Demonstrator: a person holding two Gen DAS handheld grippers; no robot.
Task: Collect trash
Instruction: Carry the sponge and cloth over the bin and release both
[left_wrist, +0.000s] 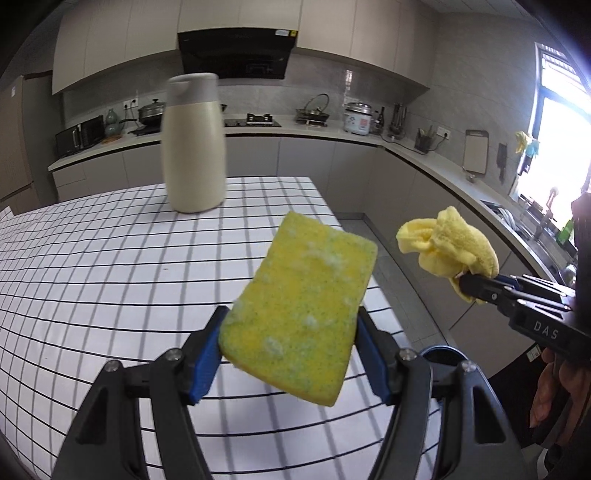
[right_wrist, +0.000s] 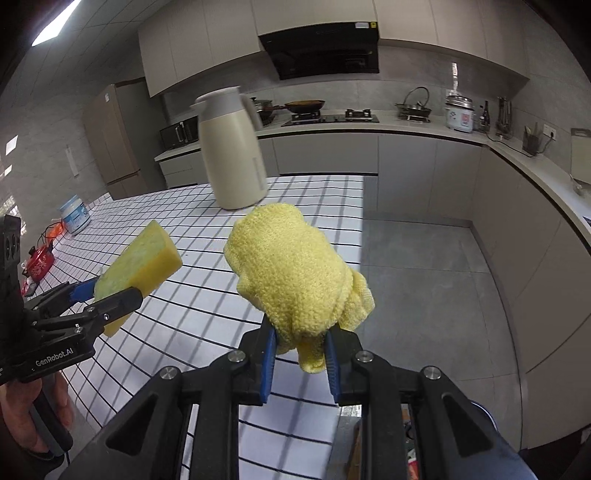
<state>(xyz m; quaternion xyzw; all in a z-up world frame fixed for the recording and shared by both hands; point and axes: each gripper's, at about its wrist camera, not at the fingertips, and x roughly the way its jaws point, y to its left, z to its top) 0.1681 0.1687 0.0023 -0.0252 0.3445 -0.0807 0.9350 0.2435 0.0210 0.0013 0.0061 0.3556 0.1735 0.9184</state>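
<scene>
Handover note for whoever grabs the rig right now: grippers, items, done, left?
Left gripper: shut on the yellow sponge, lifted clear above the checked tablecloth.
Right gripper: shut on the bunched yellow cloth, also in the air near the table's edge.
Cream jug stands upright at the far end of the table; not part of the pickup.
Done: both items picked up.
Left: carry them to the bin and drop them. A dark round rim shows below the left gripper, possibly the bin; cannot confirm.

At frame centre the right gripper (right_wrist: 299, 349) pinches a yellow cloth (right_wrist: 295, 280); at left, the left gripper (right_wrist: 110, 295) clamps a sponge (right_wrist: 142, 266) above the checked counter (right_wrist: 207, 314).
</scene>
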